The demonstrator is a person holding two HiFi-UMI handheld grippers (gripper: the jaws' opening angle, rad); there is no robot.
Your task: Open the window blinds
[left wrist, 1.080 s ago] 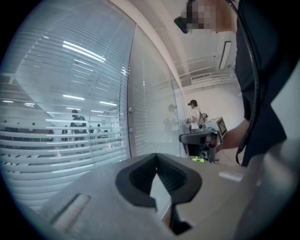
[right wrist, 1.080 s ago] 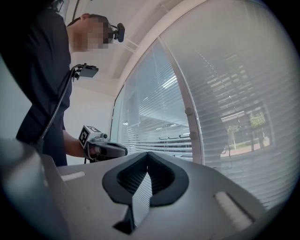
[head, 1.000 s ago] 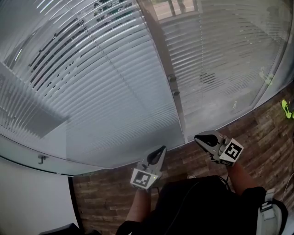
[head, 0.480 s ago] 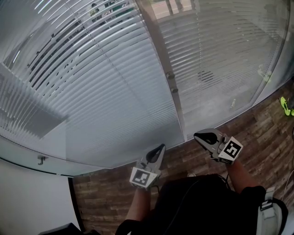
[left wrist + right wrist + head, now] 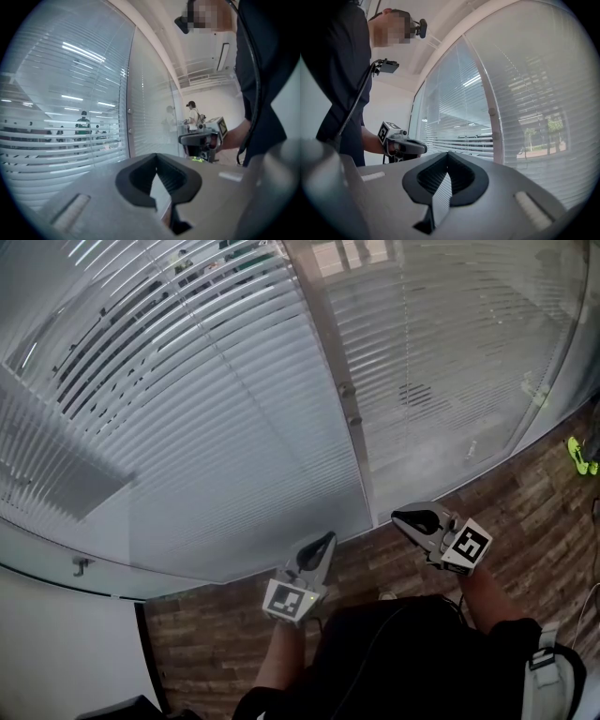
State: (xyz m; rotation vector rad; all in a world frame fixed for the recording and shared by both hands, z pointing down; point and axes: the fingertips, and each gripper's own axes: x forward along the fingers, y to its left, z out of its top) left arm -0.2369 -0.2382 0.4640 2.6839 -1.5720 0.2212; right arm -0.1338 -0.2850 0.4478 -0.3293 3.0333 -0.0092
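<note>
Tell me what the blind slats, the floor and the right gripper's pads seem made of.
Blind slats: thin, pale, faintly glossy strips, probably aluminium or plastic. Floor: brown grained planks, wood or wood-look laminate. Right gripper pads: matt black, ribbed, likely rubber or plastic.

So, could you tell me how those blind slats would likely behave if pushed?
The slats look thin and long, so probably light and floppy. Closely stacked, several would likely shift together. Reflections hint at glass in front, so a push may not reach them.

Head view nudged slightly, blinds [image 5: 216, 427] and window frame [image 5: 324, 326] sitting marginally higher
</note>
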